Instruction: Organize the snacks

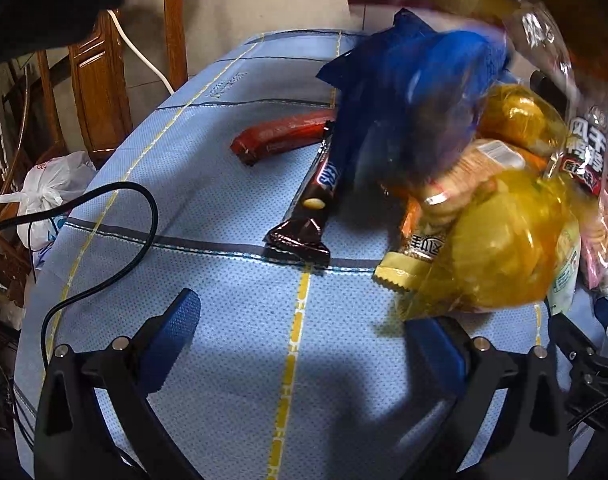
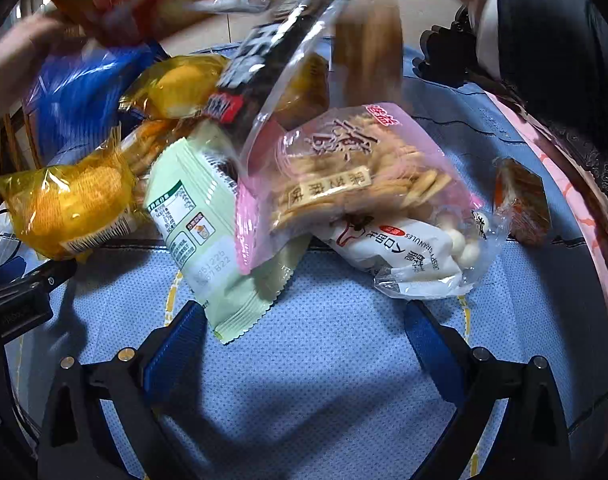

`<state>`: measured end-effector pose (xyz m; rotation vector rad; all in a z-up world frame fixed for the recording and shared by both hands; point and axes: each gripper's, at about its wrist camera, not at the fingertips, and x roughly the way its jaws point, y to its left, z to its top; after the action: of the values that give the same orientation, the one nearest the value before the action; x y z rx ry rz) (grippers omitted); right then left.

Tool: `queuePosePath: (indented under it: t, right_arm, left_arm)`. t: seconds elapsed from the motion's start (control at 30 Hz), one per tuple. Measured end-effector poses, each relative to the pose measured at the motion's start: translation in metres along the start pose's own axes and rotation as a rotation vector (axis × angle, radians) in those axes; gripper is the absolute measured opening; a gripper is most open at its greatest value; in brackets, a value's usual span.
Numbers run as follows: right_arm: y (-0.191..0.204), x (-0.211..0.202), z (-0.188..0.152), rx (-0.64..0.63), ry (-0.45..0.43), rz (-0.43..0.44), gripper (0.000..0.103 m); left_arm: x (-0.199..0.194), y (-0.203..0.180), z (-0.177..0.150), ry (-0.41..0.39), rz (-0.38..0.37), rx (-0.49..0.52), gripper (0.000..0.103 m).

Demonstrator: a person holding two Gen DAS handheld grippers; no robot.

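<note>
Snack pile: a loose heap of packets lies on the desk, which is covered with a light blue cloth marked with yellow and dark lines; in the left wrist view the heap sits to the right, in the right wrist view it fills the middle.
Chocolate bar: brown wrapper, flat on the cloth at the left edge of the heap, one end on a dark line.
Red stick packet: lies beyond the chocolate bar, its right end near the bar's far end.
Yellow packets: translucent wrappers, stacked at the near side of the heap.
Blue packet: blurred, above the heap; contact with the pile cannot be told.
Pale green packet: flat, its near corner just beside the right gripper's left finger.
Pink cracker bag: lies over the green packet and a white bag of round balls.
Clear bag with black label: blurred, tilted over the heap.
Orange-brown packet: apart, to the right of the heap.
Left gripper: jaws wide apart, holding nothing, over bare cloth.
Right gripper: jaws wide apart, holding nothing.
Black cable: loops across the cloth's left edge.
</note>
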<state>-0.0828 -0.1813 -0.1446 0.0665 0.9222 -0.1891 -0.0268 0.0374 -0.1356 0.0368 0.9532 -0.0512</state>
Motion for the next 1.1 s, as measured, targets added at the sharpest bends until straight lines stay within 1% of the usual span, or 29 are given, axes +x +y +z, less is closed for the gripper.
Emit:
queuePosePath:
  t: [1.1]
  right_arm:
    - [0.0003,0.0004,0.0016,-0.003,0.001,-0.004,0.1]
  left_arm:
    - [0.0023,0.0014,0.0004,0.001,0.0,0.001,0.099]
